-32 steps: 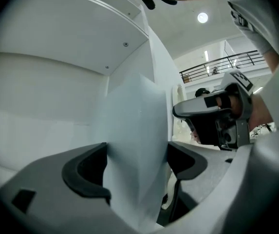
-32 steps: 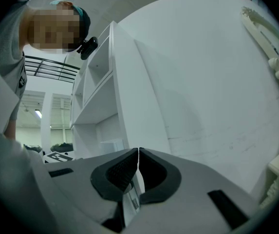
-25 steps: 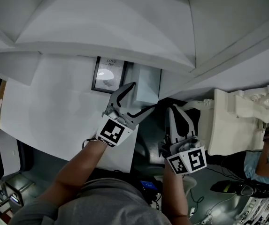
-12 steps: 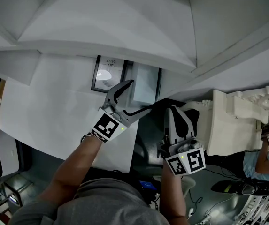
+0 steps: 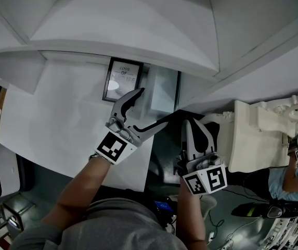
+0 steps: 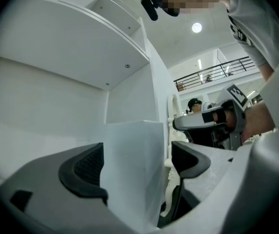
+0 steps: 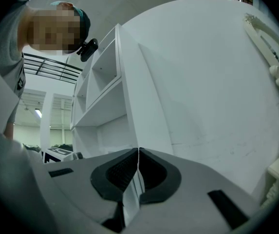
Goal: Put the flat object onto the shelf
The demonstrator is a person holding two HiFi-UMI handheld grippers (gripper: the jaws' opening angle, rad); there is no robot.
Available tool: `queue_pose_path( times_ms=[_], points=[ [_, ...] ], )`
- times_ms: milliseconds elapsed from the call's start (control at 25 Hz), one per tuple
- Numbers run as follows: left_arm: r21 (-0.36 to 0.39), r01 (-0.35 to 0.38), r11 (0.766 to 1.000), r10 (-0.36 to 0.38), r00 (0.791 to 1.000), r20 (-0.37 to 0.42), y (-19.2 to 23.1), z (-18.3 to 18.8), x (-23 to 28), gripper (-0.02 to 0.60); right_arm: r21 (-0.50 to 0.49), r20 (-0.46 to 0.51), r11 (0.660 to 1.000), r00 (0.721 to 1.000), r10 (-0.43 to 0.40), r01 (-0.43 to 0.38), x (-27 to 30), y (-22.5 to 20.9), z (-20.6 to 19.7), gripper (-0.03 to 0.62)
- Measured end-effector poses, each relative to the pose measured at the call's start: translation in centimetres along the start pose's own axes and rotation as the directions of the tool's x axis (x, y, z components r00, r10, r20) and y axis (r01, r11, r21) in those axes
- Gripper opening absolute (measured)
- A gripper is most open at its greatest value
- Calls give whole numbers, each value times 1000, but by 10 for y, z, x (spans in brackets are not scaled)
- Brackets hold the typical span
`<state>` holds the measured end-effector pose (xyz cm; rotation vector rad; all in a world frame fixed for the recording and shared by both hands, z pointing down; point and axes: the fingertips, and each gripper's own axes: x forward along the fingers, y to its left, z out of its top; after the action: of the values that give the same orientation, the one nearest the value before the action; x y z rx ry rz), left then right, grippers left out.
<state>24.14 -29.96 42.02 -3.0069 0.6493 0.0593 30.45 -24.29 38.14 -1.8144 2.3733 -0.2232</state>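
Observation:
The flat object (image 5: 164, 89), a pale panel in a dark frame, stands on edge on the white shelf (image 5: 76, 113). My left gripper (image 5: 152, 108) is open; its jaws have just been opening. In the left gripper view the panel (image 6: 129, 150) rises between the left gripper's (image 6: 137, 162) spread pads, touching neither. My right gripper (image 5: 192, 125) hangs shut to the right, off the shelf's edge. In its own view the right gripper (image 7: 138, 167) has its pads pressed together and faces the shelf's side wall (image 7: 144, 106).
A black-framed print (image 5: 121, 80) stands just left of the flat object. Off to the right are a white carved piece of furniture (image 5: 255, 134) and another person (image 5: 293, 184). Dark floor with cables lies below the shelf's edge.
The left gripper has shifted a little to the left and its jaws stand slightly wider. More of the framed print now shows. The right gripper has stayed in place.

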Motion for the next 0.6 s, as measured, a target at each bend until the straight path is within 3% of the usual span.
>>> queue_pose_path(
  times_ms=[160, 200, 320, 600],
  points=[
    [-15, -16, 1000, 16, 1000, -10, 1, 4, -10, 418, -5, 5, 1000, 1000, 0, 0, -1, 5, 3, 28],
    [-28, -24, 999, 23, 1000, -8, 2, 5, -13, 388, -5, 9, 1000, 1000, 1, -1, 0, 6, 4, 28],
    [-59, -49, 997, 47, 999, -25, 4, 8, -25, 219, -8, 22, 1000, 1000, 7, -7, 2, 14, 9, 28],
    [-98, -115, 989, 108, 991, -79, 16, 7, -48, 106, -17, 27, 999, 999, 41, -40, 11, 37, 13, 28]
  ],
)
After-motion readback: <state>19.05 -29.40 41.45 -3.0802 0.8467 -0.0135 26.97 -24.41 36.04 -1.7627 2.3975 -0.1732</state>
